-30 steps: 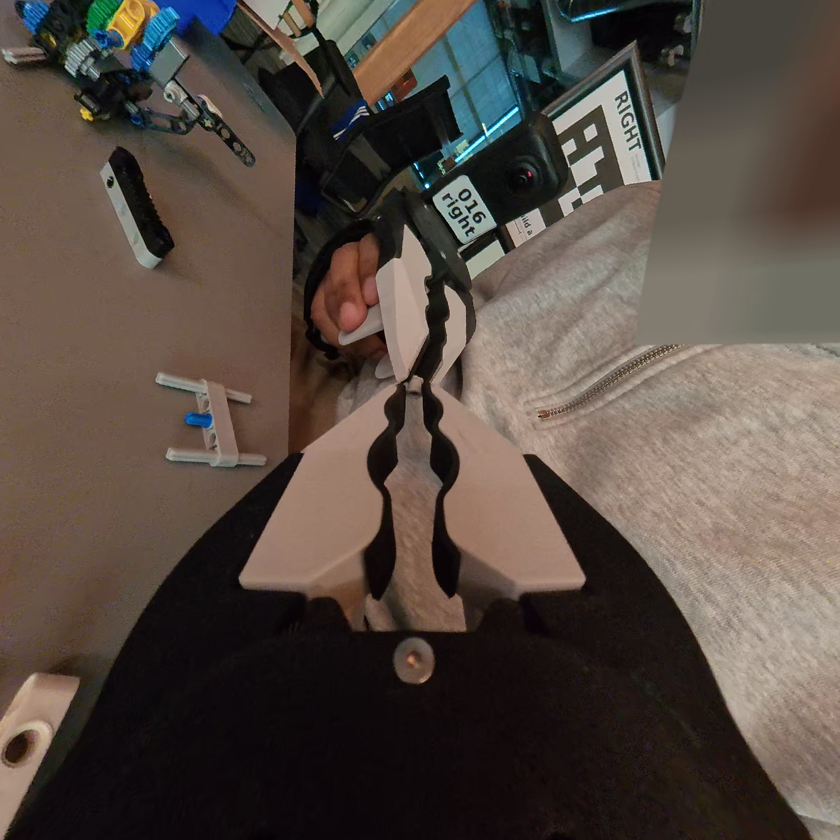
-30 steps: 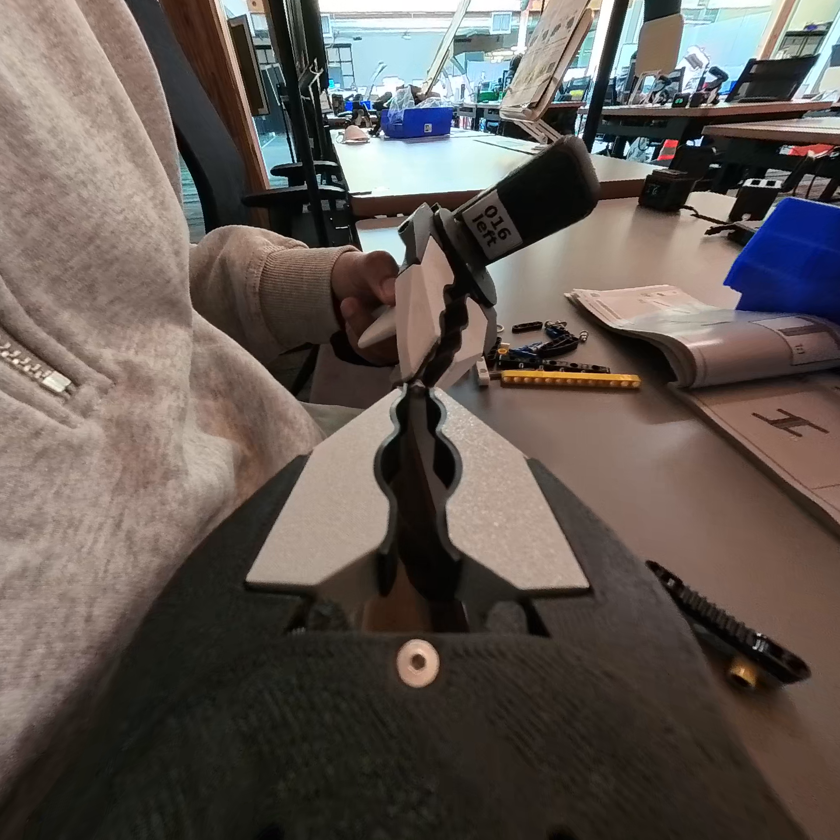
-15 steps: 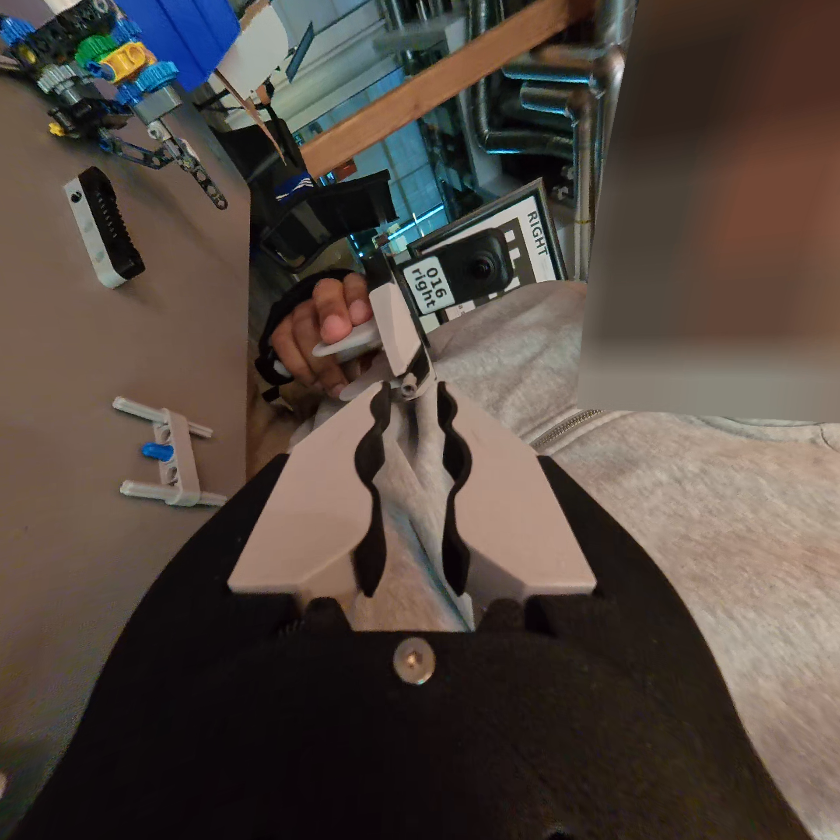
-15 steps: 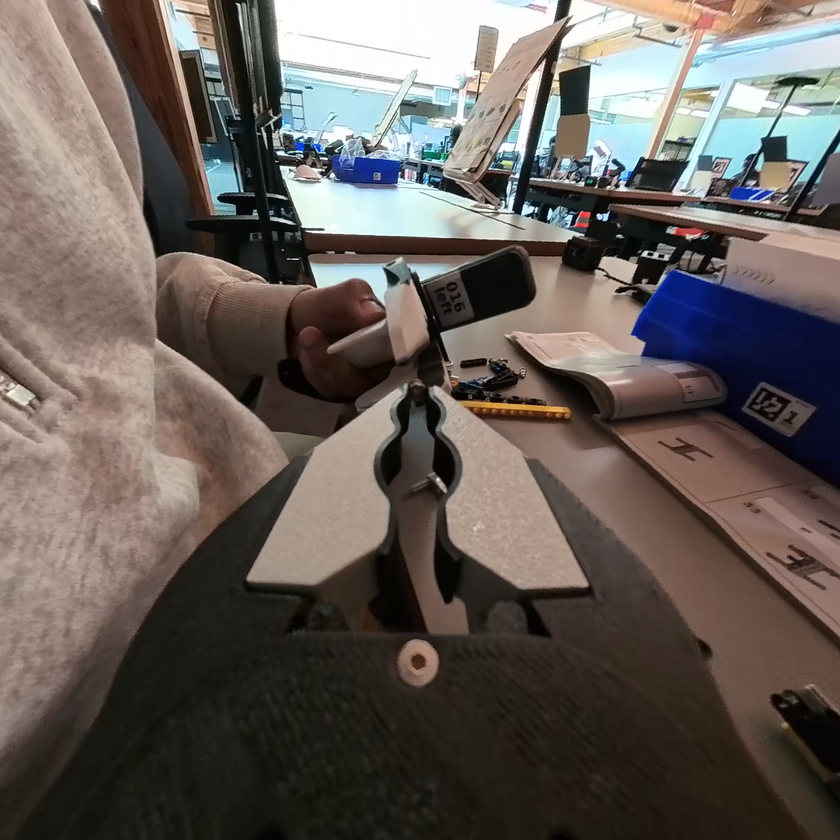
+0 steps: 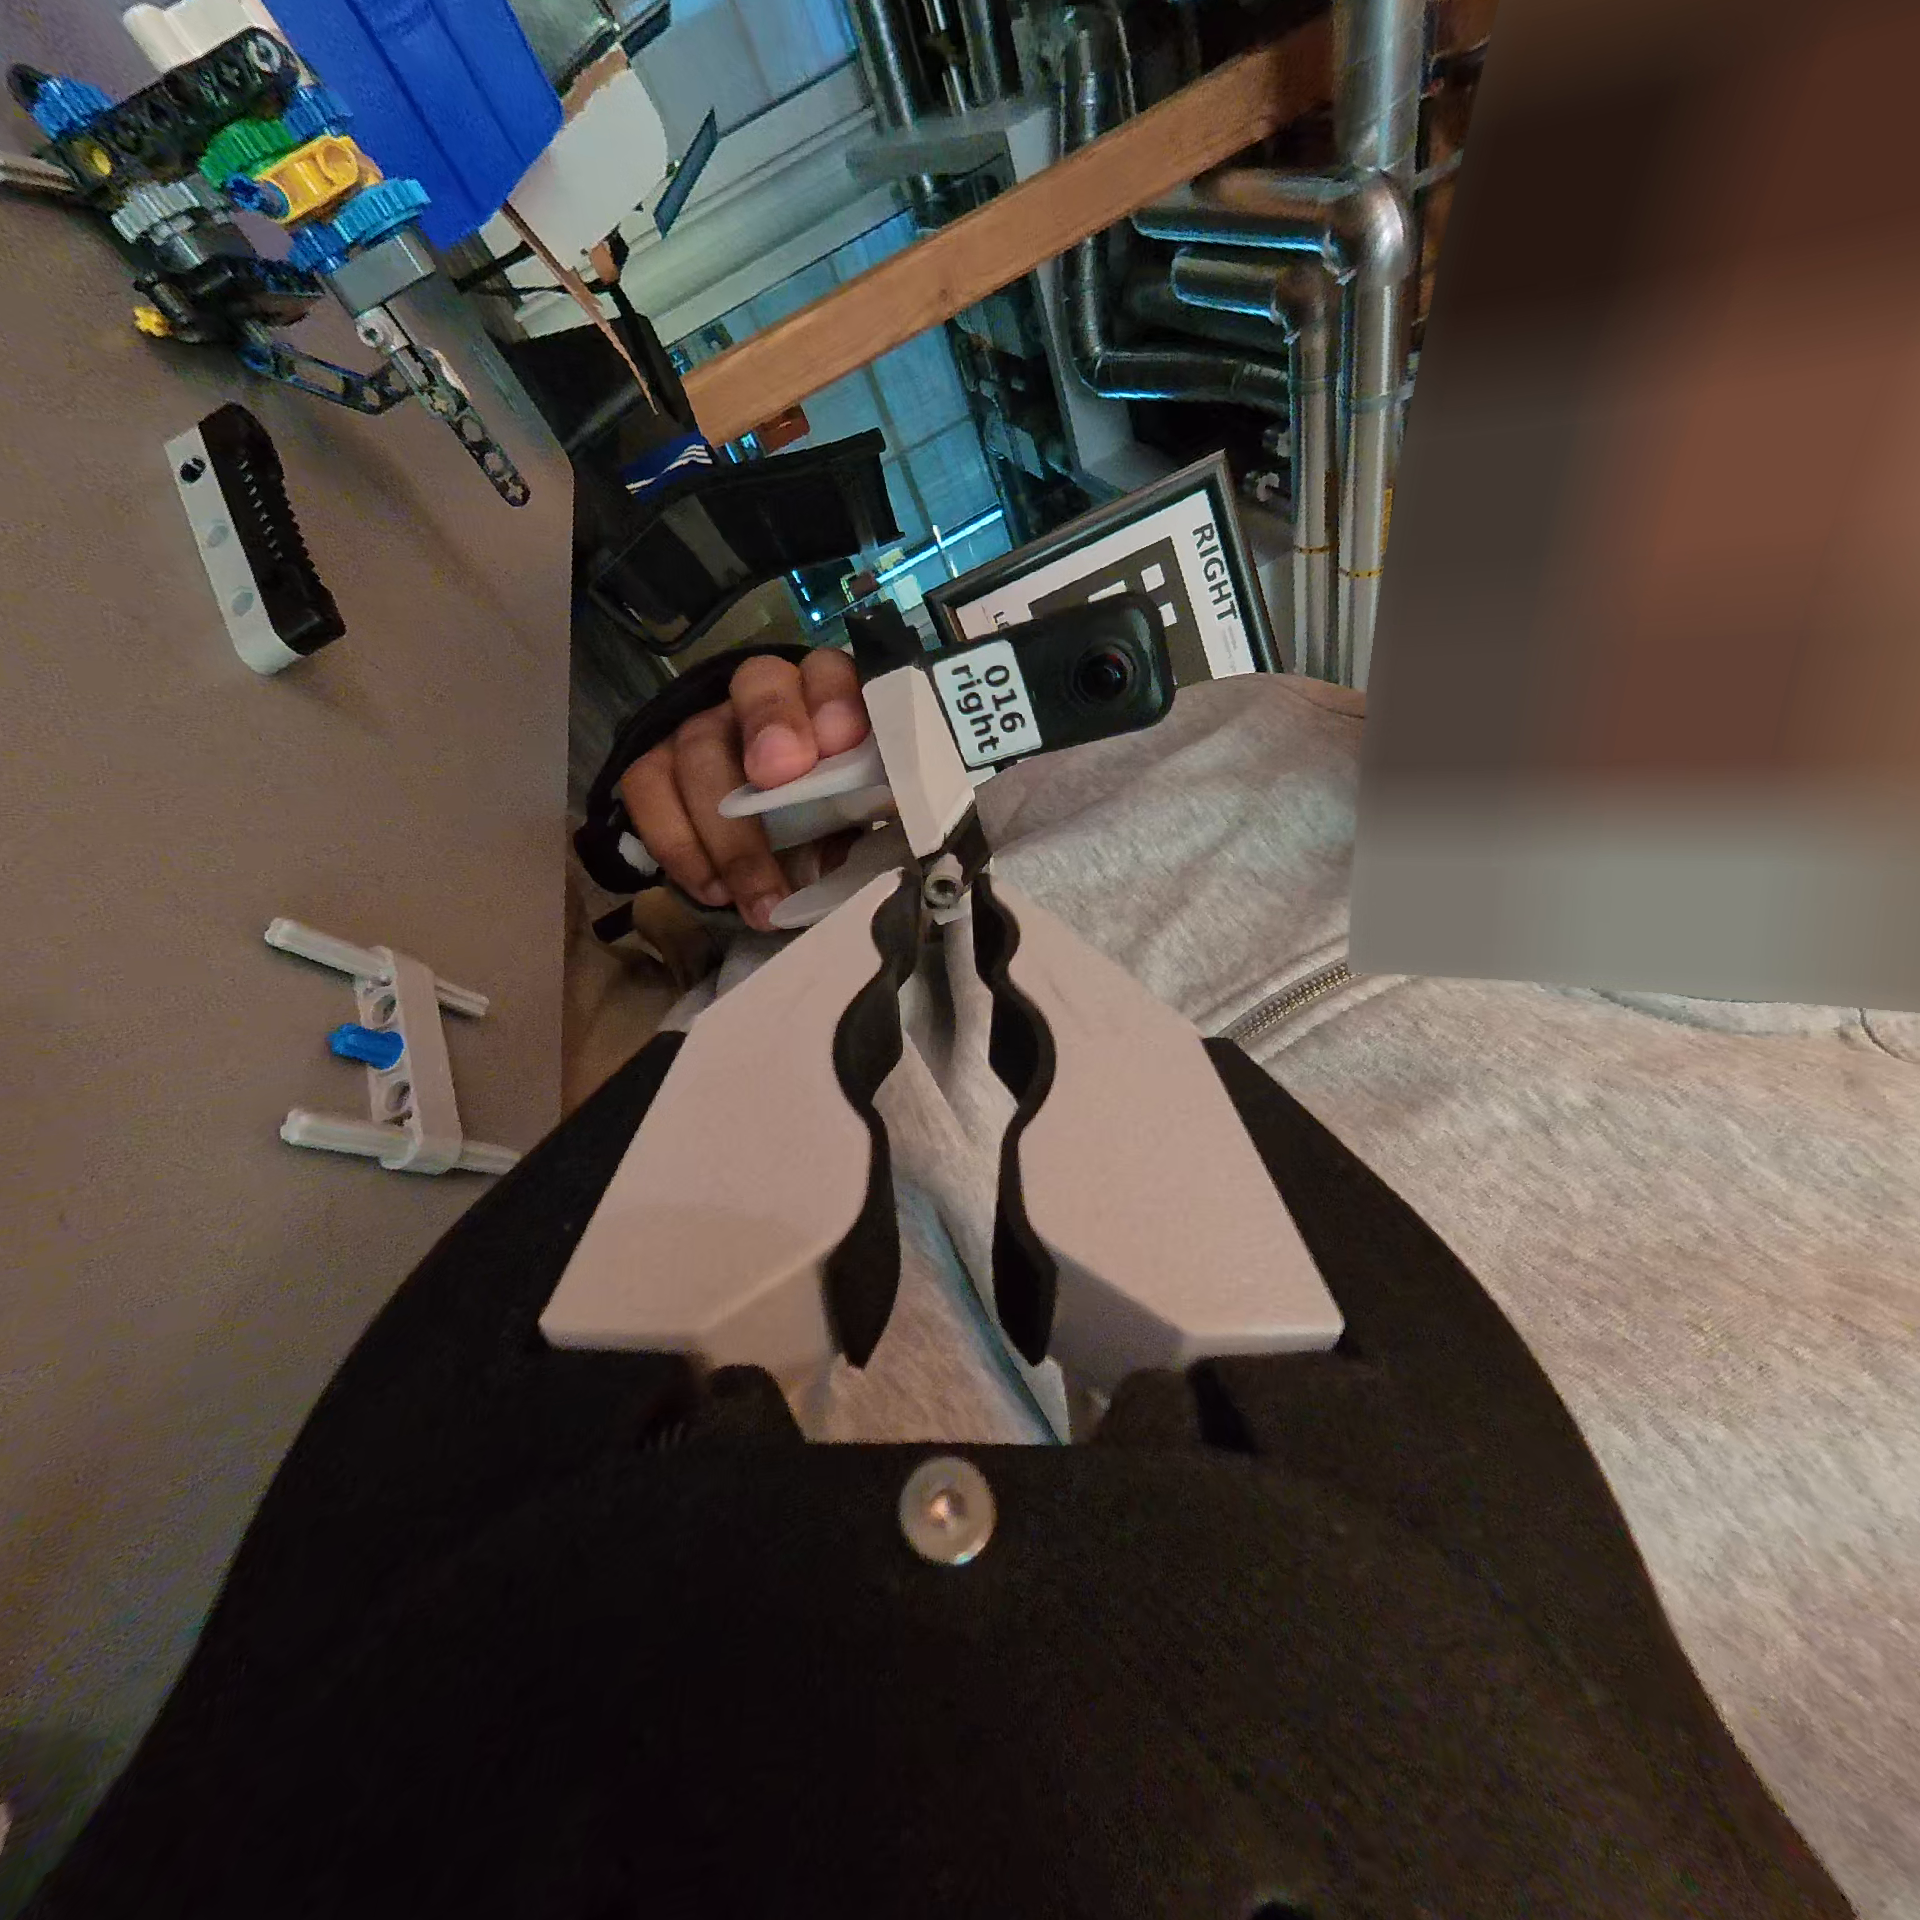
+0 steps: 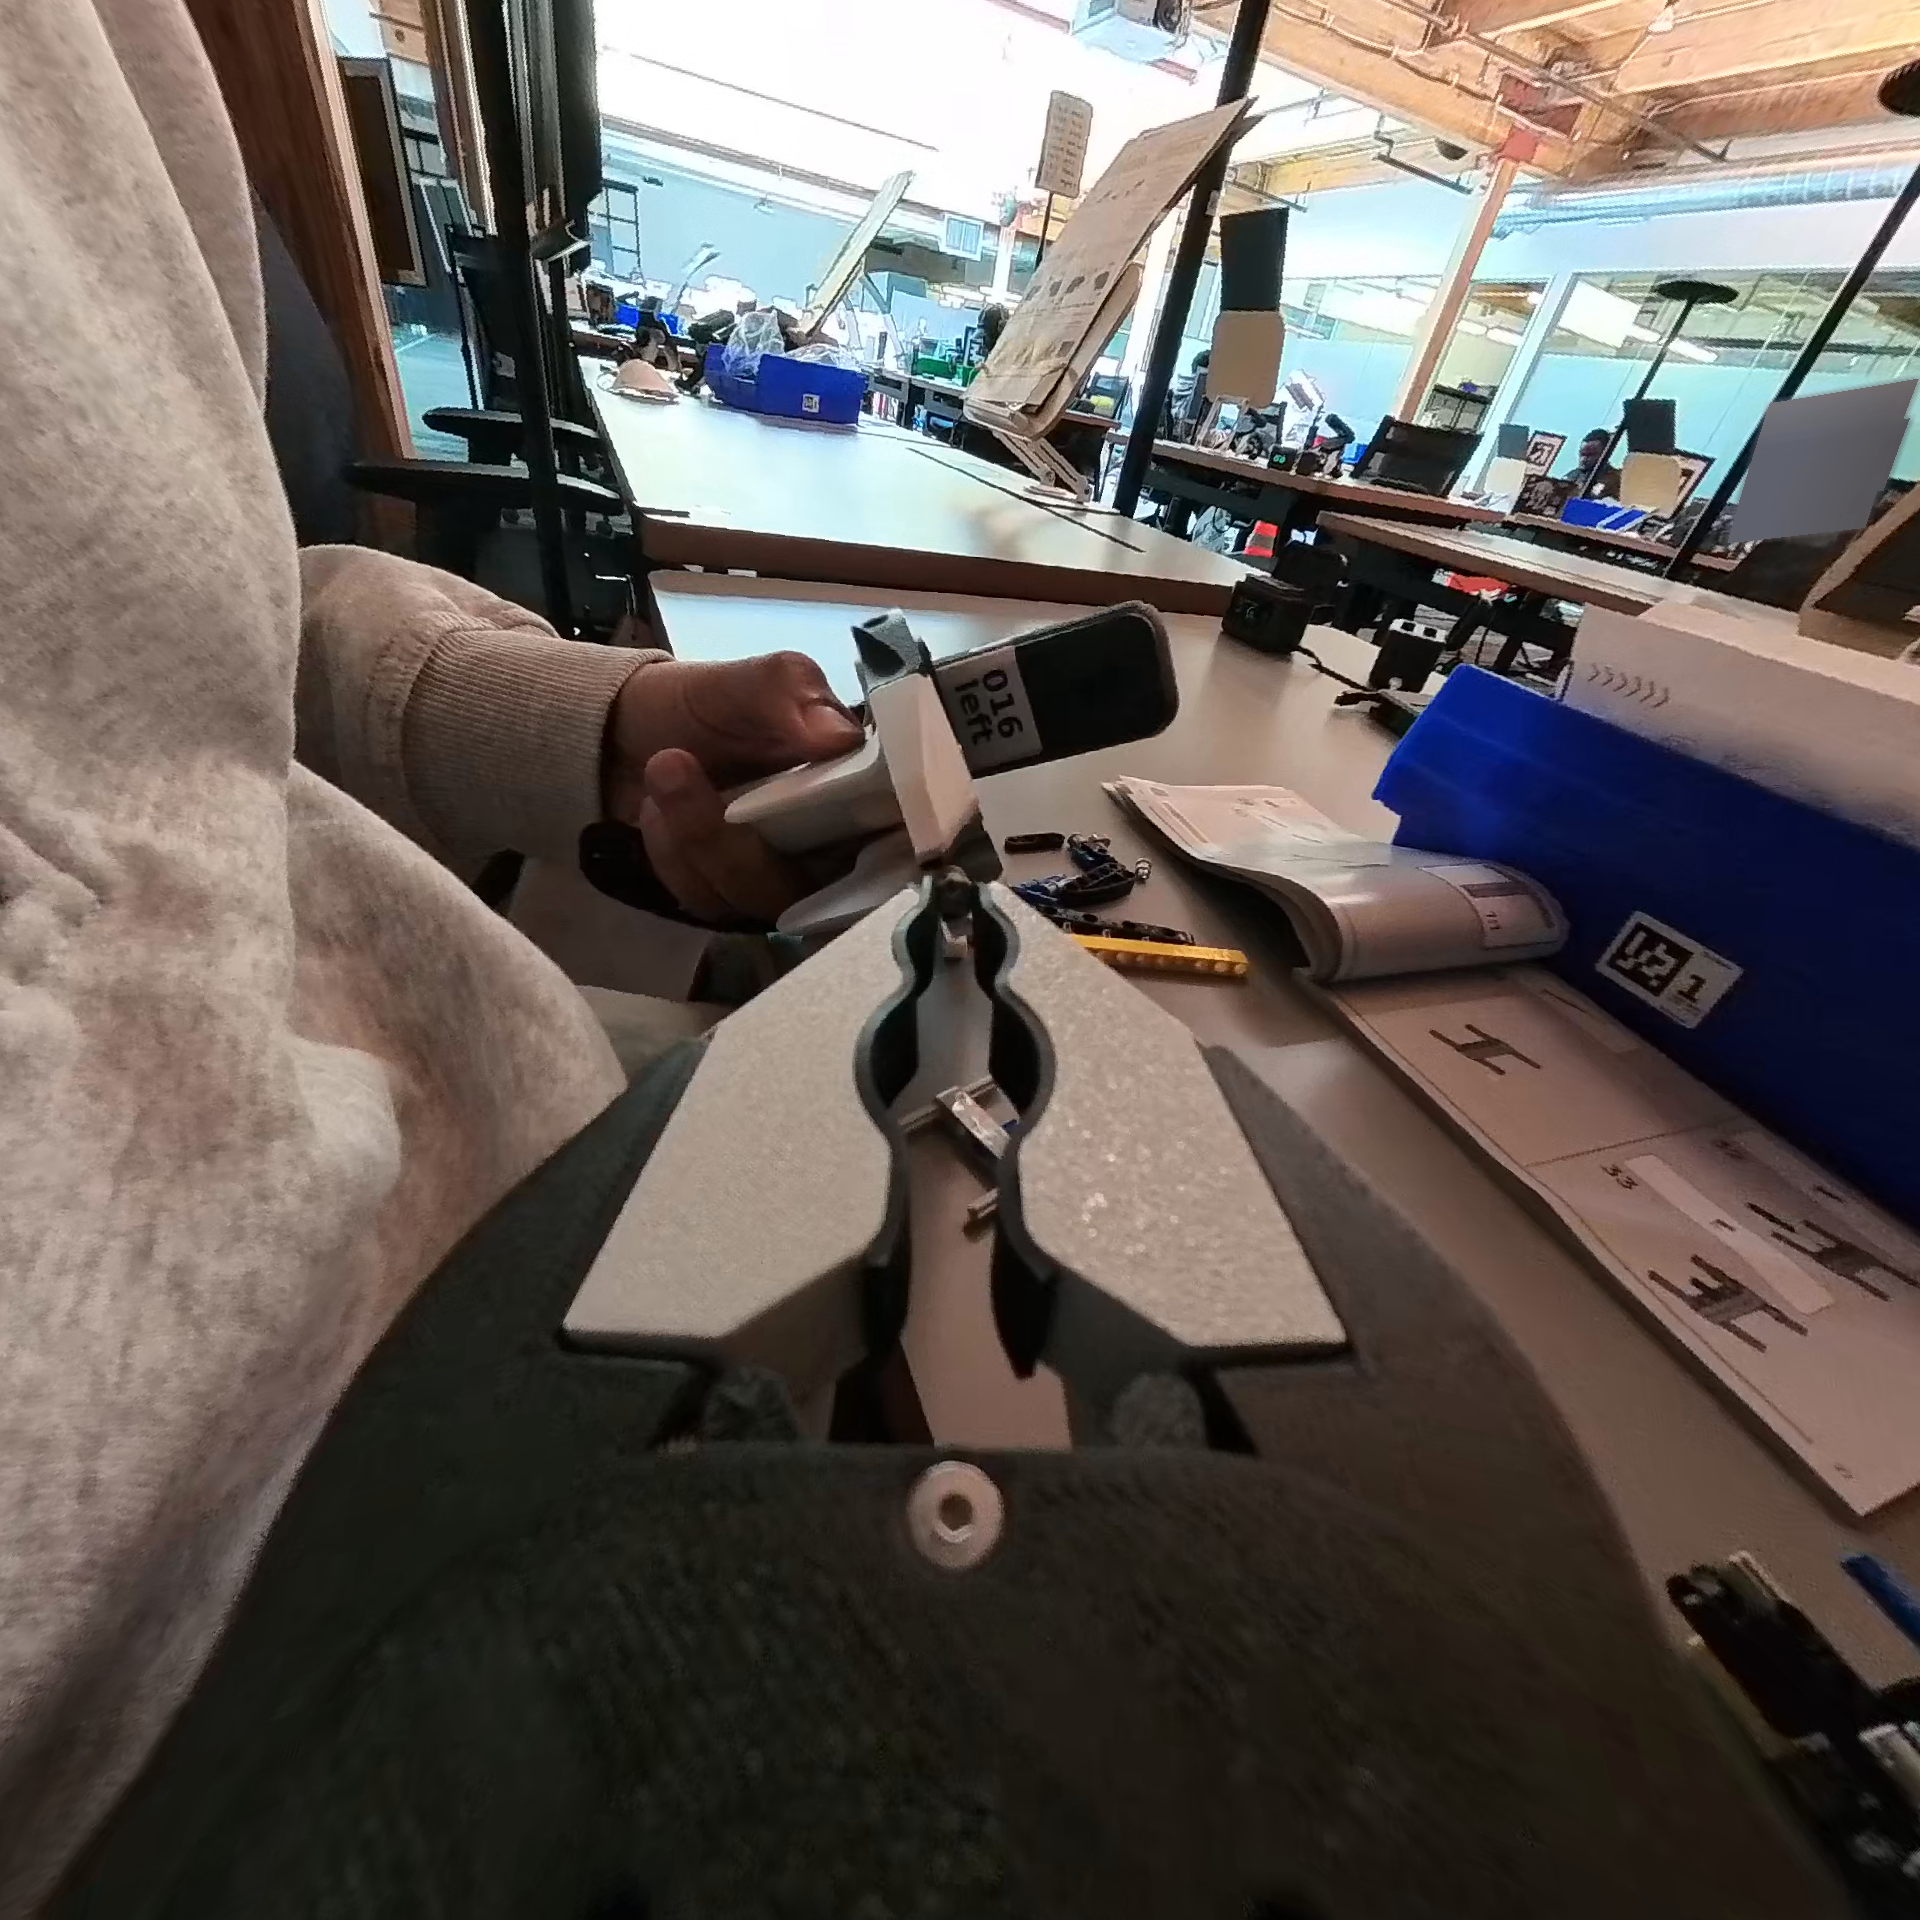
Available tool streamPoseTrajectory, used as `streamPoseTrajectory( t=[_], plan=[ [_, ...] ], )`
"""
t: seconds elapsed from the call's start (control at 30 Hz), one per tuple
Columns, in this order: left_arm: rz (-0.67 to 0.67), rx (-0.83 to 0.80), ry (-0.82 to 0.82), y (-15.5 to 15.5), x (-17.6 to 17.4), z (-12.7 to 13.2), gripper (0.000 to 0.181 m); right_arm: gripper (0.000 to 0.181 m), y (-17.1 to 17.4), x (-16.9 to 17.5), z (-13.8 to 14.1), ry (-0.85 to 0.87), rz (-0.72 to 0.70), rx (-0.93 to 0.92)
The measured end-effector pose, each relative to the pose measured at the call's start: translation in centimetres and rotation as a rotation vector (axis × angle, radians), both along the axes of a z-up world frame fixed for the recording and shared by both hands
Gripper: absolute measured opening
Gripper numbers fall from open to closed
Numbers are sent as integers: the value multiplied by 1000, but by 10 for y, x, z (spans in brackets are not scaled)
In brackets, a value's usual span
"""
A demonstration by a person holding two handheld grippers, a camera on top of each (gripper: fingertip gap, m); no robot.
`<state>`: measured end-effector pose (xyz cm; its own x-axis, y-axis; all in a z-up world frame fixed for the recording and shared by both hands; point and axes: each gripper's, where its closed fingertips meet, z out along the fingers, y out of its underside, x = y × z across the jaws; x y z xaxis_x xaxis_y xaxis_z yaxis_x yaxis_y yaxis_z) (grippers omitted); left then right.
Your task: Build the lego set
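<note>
The brown-grey table [image 5: 156, 831] carries, far left, a multicoloured geared lego model [image 5: 249, 197] and, nearer, a grey beam with two axles [image 5: 400, 1049]. Off its edge, the left gripper [image 5: 940, 914] and right gripper [image 6: 948, 909] meet tip to tip, both pinching one small grey lego connector [image 5: 942, 891].

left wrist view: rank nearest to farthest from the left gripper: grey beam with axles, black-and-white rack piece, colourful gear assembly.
From the left gripper:
1. Grey beam with axles, on the table just left of the fingers.
2. Black-and-white rack piece, farther up the table on the left.
3. Colourful gear assembly, at the top-left corner by the blue bin.
</note>
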<state>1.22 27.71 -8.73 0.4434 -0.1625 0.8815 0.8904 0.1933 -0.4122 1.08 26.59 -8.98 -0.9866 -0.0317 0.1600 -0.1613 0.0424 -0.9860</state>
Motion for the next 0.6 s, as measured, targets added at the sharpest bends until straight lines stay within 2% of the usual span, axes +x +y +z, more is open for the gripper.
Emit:
streamPoseTrajectory(
  t=[0.4,0.5,0.6],
  plan=[
    [36,-44,19,-1,-5,-3,5,7,-3,-6,-4,-20,-44,27],
    [105,-51,37,-12,-13,-1,4,23,-3,-13,-6,-51,-72,40],
    [200,-131,71,-26,-24,-7,5,24,-3,-20,-10,-105,-98,65]
  ],
)
